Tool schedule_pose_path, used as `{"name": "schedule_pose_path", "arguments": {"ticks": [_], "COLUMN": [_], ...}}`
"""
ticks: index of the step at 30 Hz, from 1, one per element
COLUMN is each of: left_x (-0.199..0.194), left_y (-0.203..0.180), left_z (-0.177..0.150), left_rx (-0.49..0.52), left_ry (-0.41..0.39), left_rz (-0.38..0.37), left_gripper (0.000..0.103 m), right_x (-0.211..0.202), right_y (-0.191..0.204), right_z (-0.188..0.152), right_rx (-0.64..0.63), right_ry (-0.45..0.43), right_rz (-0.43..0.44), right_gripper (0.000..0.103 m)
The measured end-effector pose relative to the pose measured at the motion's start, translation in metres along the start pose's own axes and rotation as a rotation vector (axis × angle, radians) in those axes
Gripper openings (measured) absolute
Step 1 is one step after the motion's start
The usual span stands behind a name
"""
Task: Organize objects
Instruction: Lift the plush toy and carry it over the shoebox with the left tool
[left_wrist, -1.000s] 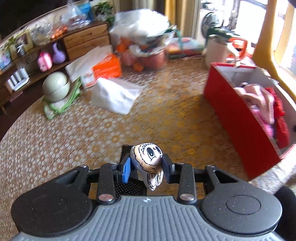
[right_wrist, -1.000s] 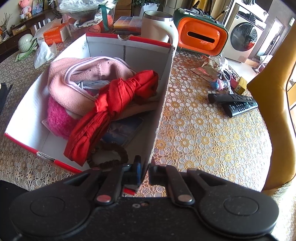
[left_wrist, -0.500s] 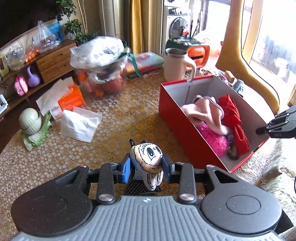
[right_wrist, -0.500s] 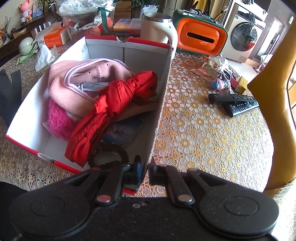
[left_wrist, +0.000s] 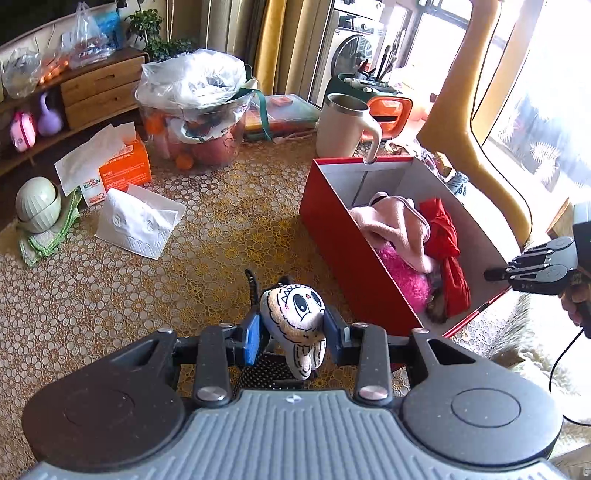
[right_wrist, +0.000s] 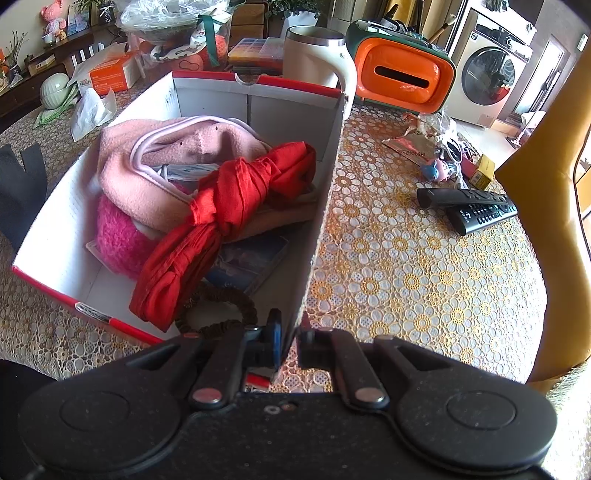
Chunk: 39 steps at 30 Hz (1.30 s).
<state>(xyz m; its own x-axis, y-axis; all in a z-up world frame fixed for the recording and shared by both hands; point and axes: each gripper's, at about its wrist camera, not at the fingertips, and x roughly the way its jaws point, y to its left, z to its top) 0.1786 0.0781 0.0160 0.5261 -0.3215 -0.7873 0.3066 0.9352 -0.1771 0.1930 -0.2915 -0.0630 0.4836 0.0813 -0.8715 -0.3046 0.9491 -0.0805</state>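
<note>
Left gripper raised above the worktop, fingers pinching the plush toy squarely between them. Right gripper clamped on the red box at its near wall, fingers nearly together.

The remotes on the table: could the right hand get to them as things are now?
Probably not yet. The right gripper has its fingers shut on the red box wall. The remotes lie apart on open tablecloth, so letting go would free the way.
</note>
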Motion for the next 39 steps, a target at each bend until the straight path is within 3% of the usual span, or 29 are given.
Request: {"name": "schedule_pose_path", "arguments": {"ticks": [7, 15, 21, 25, 31, 34, 39], "left_x": [0.046, 0.085, 0.063, 0.06, 0.088, 0.099, 0.103], "left_y": [0.006, 0.007, 0.0, -0.011, -0.024, -0.025, -0.018], "left_z": [-0.036, -0.082, -0.069, -0.057, -0.073, -0.084, -0.092], "left_rx": [0.029, 0.042, 0.054, 0.111, 0.176, 0.218, 0.161], "left_ry": [0.134, 0.266, 0.194, 0.179, 0.258, 0.285, 0.26], "left_rz": [0.059, 0.023, 0.005, 0.051, 0.09, 0.142, 0.159], "left_gripper": [0.035, 0.035, 0.034, 0.035, 0.064, 0.065, 0.064], "right_x": [0.0, 0.0, 0.0, 0.0, -0.001, -0.001, 0.0], "right_y": [0.001, 0.003, 0.004, 0.005, 0.004, 0.004, 0.004], "right_z": [0.0, 0.0, -0.001, 0.0, -0.001, -0.001, -0.001], "right_rx": [-0.01, -0.013, -0.017, -0.015, -0.015, -0.015, -0.015], "right_ry": [0.002, 0.002, 0.004, 0.004, 0.004, 0.003, 0.002], "right_rz": [-0.006, -0.012, -0.015, -0.018, -0.013, -0.012, -0.012], "right_gripper": [0.007, 0.007, 0.007, 0.007, 0.007, 0.007, 0.007]}}
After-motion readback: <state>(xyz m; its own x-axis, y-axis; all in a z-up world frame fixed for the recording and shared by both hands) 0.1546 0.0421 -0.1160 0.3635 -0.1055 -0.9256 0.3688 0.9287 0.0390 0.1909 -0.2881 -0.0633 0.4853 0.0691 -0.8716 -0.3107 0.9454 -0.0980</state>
